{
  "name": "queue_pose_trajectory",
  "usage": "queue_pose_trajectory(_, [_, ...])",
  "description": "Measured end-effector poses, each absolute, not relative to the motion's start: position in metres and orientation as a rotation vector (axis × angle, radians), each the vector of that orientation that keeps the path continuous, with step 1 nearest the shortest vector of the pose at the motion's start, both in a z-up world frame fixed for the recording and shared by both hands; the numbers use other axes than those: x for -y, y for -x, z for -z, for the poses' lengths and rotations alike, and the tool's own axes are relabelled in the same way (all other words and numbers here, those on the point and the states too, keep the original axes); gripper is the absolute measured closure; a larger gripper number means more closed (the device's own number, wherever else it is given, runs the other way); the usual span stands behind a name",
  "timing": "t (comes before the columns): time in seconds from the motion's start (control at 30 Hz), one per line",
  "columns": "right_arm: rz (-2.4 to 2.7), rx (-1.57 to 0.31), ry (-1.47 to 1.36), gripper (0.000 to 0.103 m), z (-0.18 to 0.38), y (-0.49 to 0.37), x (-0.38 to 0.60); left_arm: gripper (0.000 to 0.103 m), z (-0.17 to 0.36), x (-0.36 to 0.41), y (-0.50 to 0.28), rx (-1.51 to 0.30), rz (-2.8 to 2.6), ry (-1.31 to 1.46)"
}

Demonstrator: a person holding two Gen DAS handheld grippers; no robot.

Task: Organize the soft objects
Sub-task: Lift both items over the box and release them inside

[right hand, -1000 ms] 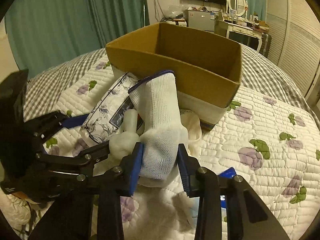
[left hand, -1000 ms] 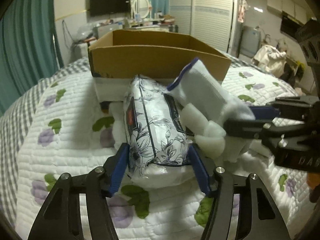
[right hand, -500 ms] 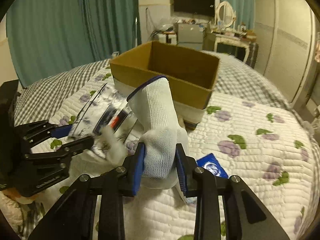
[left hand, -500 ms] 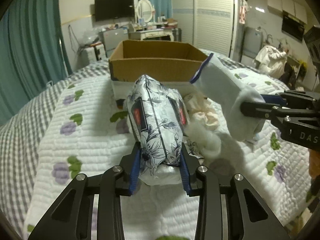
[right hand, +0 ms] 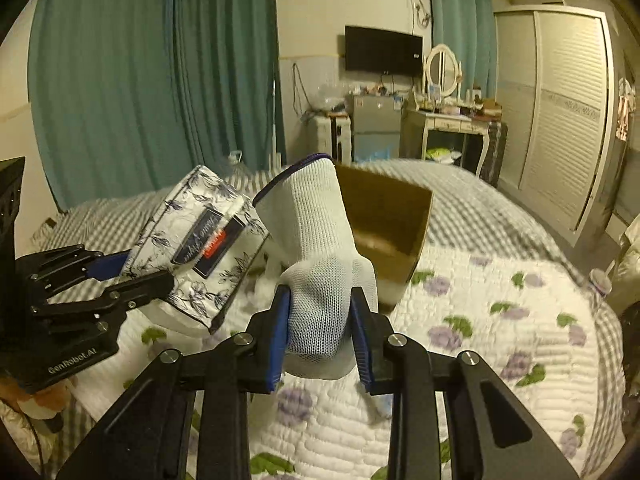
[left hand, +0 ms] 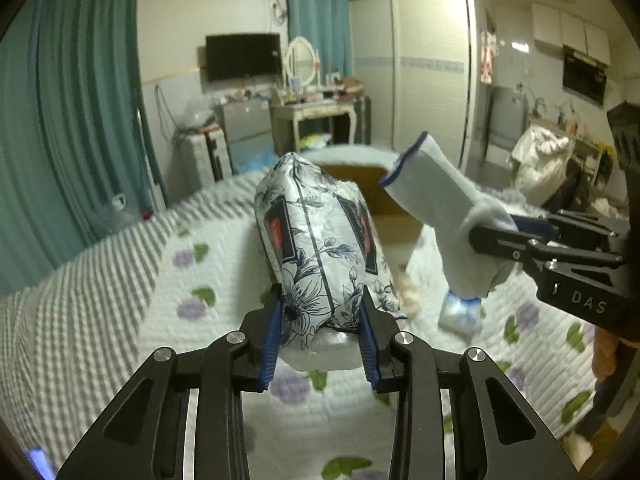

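My left gripper (left hand: 320, 344) is shut on a floral-printed tissue pack (left hand: 320, 248) and holds it in the air above the bed; the pack also shows in the right wrist view (right hand: 204, 248). My right gripper (right hand: 320, 340) is shut on a white knit glove with a blue cuff (right hand: 320, 264), also lifted; it shows in the left wrist view (left hand: 444, 216). An open cardboard box (right hand: 392, 224) stands on the bed just behind both held items, partly hidden by them.
The bed has a white quilt with purple flowers (right hand: 500, 320). A small blue-and-white packet (left hand: 460, 312) and some cream soft pieces (left hand: 408, 284) lie on it near the box. Teal curtains, a dresser and a wardrobe stand beyond the bed.
Both grippers have risen from the quilt, carrying the tissue pack and the glove upward. The box now sits lower and farther behind them. White fluff was left on the bed.
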State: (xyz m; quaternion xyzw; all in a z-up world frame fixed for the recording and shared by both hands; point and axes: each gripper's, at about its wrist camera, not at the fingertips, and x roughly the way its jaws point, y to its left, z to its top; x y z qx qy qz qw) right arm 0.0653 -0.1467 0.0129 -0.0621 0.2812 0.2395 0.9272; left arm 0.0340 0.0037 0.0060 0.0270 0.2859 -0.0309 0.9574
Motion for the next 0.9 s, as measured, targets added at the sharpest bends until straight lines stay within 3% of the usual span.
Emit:
queue_pose_trajectory(0.27, [-0.451,-0.516,0.078,0.075,-0.059,-0.118,0.153,0.07,-0.047,-0.009,-0.081,-0.499,0.047,-0.063])
queue_pose_trajectory(0.57, [-0.425,-0.484,0.115,0.075,-0.08,-0.199,0.132,0.07,-0.044,-0.009,-0.173,-0.487,0.046,-0.079])
queue_pose_trajectory(0.9, [-0.428,-0.659,0.076,0.075,0.001,-0.304,0.116,0.07,0.033,-0.002,-0.259,-0.617,0.019,-0.118])
